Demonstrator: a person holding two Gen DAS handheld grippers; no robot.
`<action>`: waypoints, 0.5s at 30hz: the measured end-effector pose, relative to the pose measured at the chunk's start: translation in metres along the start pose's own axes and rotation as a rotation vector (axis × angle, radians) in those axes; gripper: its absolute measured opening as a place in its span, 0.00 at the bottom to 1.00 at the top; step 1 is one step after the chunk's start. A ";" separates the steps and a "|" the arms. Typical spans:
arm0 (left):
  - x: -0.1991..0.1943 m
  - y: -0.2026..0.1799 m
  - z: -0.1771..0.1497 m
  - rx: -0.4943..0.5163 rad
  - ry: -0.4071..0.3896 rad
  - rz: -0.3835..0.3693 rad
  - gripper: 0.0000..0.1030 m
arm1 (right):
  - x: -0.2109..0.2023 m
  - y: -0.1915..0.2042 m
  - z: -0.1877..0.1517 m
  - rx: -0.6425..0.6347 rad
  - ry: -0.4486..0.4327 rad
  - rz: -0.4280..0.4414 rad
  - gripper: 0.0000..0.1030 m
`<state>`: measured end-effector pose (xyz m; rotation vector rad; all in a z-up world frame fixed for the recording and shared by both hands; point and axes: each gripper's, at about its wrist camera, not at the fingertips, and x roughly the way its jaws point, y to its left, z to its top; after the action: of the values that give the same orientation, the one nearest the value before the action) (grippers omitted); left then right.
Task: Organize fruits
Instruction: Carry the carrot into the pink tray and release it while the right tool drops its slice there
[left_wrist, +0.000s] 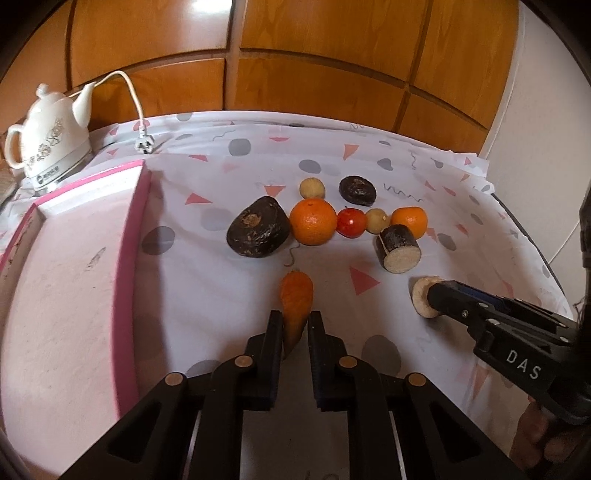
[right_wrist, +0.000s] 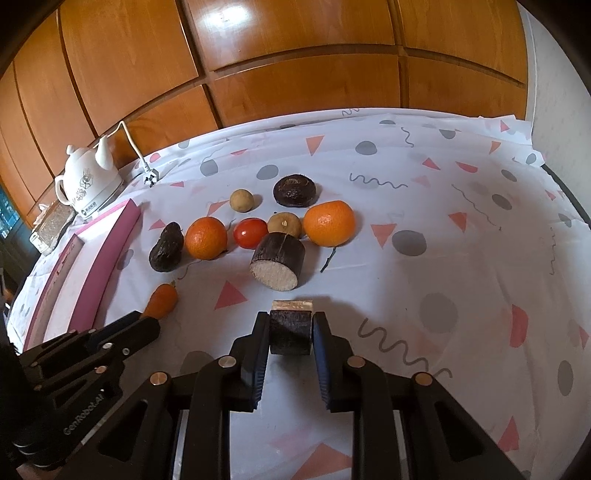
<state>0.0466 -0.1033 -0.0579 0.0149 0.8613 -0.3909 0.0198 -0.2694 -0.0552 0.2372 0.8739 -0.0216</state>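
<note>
On the patterned tablecloth (right_wrist: 424, 206), both grippers clamp produce.

The left gripper (left_wrist: 295, 325) pinches a carrot (left_wrist: 295, 299) beside the pink box (left_wrist: 74, 277); the right gripper (right_wrist: 290, 328) squeezes a dark-skinned cut stalk piece (right_wrist: 290, 330). Beyond them lie two oranges (right_wrist: 205, 238), a tomato (right_wrist: 251, 232) and a second cut piece (right_wrist: 277, 262), close together.

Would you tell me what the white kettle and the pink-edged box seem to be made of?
White kettle: probably glazed ceramic, glossy with a printed floral pattern. Pink-edged box: looks like matte cardboard, with thin flat walls and scuffed pale lining.
</note>
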 end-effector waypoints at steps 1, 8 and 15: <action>-0.005 -0.001 0.000 0.006 -0.014 -0.006 0.13 | -0.001 0.001 -0.001 -0.003 -0.001 -0.001 0.22; -0.035 0.007 0.007 -0.018 -0.080 -0.001 0.13 | -0.012 0.025 -0.005 -0.099 -0.036 0.015 0.22; -0.065 0.050 0.018 -0.136 -0.134 0.065 0.13 | -0.017 0.061 0.001 -0.182 -0.035 0.112 0.22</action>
<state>0.0390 -0.0381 -0.0052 -0.1079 0.7516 -0.2686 0.0163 -0.2118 -0.0298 0.1144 0.8212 0.1576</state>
